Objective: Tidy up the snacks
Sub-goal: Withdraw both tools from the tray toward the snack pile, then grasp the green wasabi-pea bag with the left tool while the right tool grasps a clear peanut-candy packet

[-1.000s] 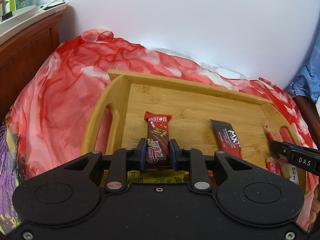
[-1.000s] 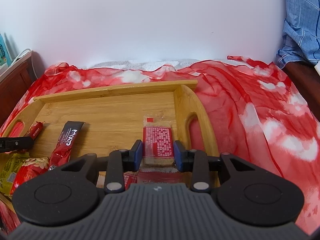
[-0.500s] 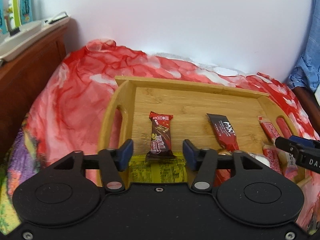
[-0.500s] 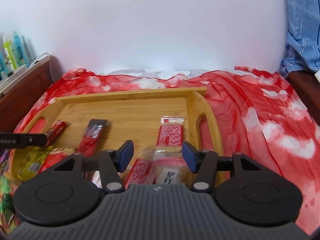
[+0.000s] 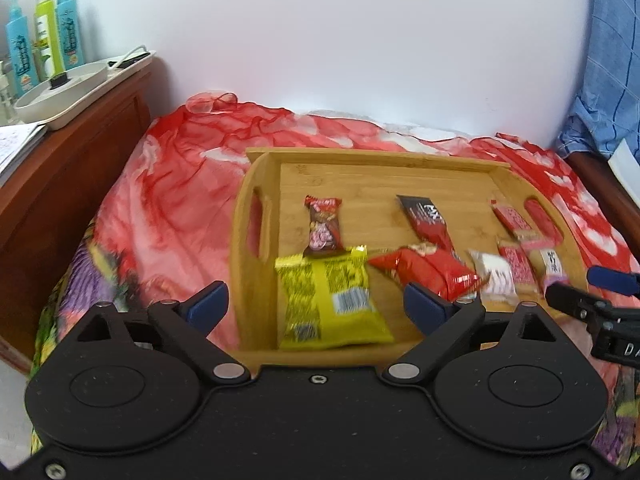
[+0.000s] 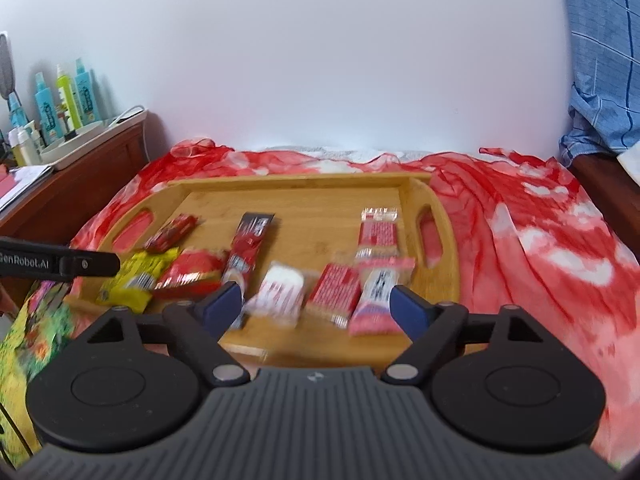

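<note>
A bamboo tray (image 5: 384,158) (image 6: 296,182) lies on a red cloth and holds several snacks. In the left wrist view it holds a brown chocolate bar (image 5: 324,224), a yellow bag (image 5: 330,300), a red bag (image 5: 428,268), a black-and-red stick (image 5: 428,222) and small red-and-white packets (image 5: 516,268). The right wrist view shows a long red packet (image 6: 377,234), a pink-ended packet (image 6: 378,294) and a white packet (image 6: 280,292). My left gripper (image 5: 316,306) is open and empty above the tray's near edge. My right gripper (image 6: 316,304) is open and empty, pulled back from the tray.
A wooden cabinet (image 5: 68,152) stands at the left with a white tray (image 5: 80,88) and spray bottles (image 5: 40,36) on it. A blue checked cloth (image 6: 600,60) hangs at the right. A flowered cloth (image 6: 36,320) lies at the near left.
Both grippers opened, let go of the chocolate bar and the long red packet, and drew back and up from the tray. More of the snacks now shows.
</note>
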Available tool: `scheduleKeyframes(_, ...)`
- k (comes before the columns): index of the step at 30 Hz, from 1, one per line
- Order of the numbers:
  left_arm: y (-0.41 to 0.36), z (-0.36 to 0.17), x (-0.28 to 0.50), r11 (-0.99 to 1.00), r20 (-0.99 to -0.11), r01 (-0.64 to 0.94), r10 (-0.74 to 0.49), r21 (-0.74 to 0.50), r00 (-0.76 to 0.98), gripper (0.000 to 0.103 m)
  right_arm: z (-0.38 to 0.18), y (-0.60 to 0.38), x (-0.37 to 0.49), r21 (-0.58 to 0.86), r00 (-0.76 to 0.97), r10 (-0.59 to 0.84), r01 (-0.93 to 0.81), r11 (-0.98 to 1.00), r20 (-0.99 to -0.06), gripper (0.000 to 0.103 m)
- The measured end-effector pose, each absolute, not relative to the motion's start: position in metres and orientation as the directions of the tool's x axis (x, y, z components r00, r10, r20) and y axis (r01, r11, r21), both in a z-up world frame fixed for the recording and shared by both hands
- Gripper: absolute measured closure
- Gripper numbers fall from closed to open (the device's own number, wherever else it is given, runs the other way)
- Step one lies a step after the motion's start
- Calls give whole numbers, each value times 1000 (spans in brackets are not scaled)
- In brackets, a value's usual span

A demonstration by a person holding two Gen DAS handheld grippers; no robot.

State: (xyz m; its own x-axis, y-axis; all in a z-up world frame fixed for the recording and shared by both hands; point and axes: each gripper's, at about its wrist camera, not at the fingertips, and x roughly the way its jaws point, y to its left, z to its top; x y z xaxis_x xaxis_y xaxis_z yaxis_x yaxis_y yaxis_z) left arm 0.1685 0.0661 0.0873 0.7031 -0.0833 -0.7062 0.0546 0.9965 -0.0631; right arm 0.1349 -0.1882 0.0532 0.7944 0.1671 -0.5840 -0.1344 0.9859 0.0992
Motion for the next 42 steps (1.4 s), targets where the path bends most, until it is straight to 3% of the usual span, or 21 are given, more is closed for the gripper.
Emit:
scheduleKeyframes(9,80,84,111,996,-670,55,-88,-70,737,7,40,-186,70,161,811,192,-122,979,-553,13)
scheduleKeyframes(15,89,74,78,997,-661,58,-81,-58,746,7,32,-180,37,182,823,179,-94,979,-540,19)
scheduleKeyframes(17,91,70,67,997,-656,60,-77,-48,751,7,29,-177,27,187,824,178,-89,978,-538,25)
scheduleKeyframes(19,94,66,58,997,-645,60,-71,-40,761,7,24,-172,17,188,818,192,-105,977,-543,49)
scheduleKeyframes(21,95,61,49,997,-639,64,-77,-44,765,11,21,-166,11,187,806,207,-122,975,-555,62)
scheduleKeyframes(35,104,37,47,997,-663,30,-69,-70,745,32,11,-134,5,152,791,220,-161,975,-571,63)
scheduleKeyframes(42,110,30,68,994,-672,4,-78,-111,737,34,6,-127,14,138,787,201,-148,979,-583,64)
